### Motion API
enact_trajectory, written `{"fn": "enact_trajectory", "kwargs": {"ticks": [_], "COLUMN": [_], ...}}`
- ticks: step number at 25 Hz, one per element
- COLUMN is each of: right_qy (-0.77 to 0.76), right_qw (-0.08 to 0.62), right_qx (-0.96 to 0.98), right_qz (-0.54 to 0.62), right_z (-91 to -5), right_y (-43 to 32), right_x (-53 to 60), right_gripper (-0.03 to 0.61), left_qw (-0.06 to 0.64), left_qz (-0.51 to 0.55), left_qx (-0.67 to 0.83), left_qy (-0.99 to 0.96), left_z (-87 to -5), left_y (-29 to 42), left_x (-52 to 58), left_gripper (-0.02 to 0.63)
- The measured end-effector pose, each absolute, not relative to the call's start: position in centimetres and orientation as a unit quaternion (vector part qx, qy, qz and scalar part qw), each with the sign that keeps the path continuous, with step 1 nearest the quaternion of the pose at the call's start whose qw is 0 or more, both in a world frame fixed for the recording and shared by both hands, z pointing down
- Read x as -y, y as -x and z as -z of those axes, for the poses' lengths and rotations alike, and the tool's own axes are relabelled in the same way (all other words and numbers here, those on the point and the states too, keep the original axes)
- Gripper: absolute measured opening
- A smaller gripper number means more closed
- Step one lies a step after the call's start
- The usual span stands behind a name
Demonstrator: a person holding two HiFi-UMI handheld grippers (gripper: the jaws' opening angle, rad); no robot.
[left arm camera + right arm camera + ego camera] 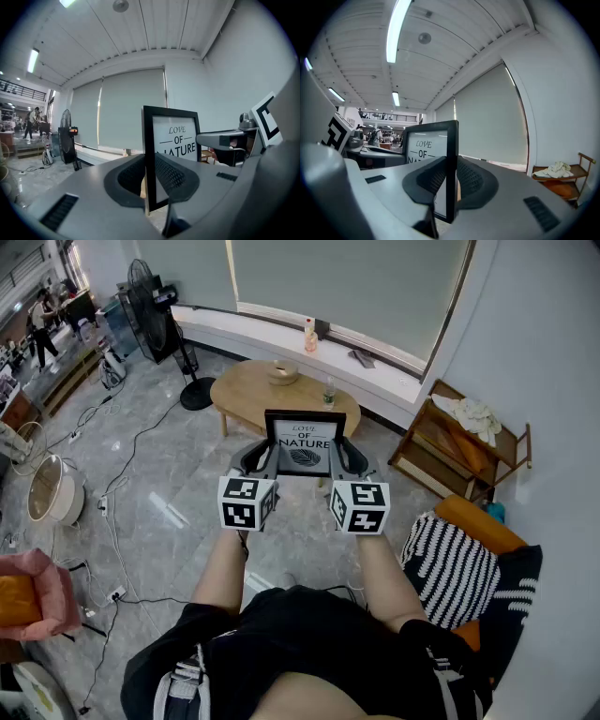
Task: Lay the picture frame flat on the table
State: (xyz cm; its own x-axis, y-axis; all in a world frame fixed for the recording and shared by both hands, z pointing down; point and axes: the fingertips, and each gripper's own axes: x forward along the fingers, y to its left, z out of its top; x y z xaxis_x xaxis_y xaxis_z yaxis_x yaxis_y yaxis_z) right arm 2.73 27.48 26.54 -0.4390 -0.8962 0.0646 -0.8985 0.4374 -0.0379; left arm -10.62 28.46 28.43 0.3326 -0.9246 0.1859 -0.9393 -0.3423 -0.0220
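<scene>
Left gripper (255,461) and right gripper (351,459) are each clamped on a side edge of the black picture frame (305,446), which is held upright in the air between them, above the grey floor (169,521), its "LOVE OF NATURE" print turned toward the person (309,643). A round wooden table (251,390) is seen beyond it, not touched by it.

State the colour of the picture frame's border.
Black; the picture frame shows it best in the left gripper view.
</scene>
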Motion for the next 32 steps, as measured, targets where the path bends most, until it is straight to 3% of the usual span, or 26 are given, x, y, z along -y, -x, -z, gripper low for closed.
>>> {"fn": "enact_trajectory", "kwargs": {"ticks": [32], "right_qy": [-0.562], "right_qw": [0.000], "right_qx": [0.826], "right_qz": [-0.041], "right_z": [-27.7], "right_y": [2.6], "right_x": [-19.8], "right_gripper": [0.086], "left_qw": [0.032], "left_qz": [-0.077], "left_qx": [0.539], "left_qy": [-0.838], "left_z": [-29.2], "left_y": [16.1], "left_x": [-19.9], "left_gripper": [0.078]}}
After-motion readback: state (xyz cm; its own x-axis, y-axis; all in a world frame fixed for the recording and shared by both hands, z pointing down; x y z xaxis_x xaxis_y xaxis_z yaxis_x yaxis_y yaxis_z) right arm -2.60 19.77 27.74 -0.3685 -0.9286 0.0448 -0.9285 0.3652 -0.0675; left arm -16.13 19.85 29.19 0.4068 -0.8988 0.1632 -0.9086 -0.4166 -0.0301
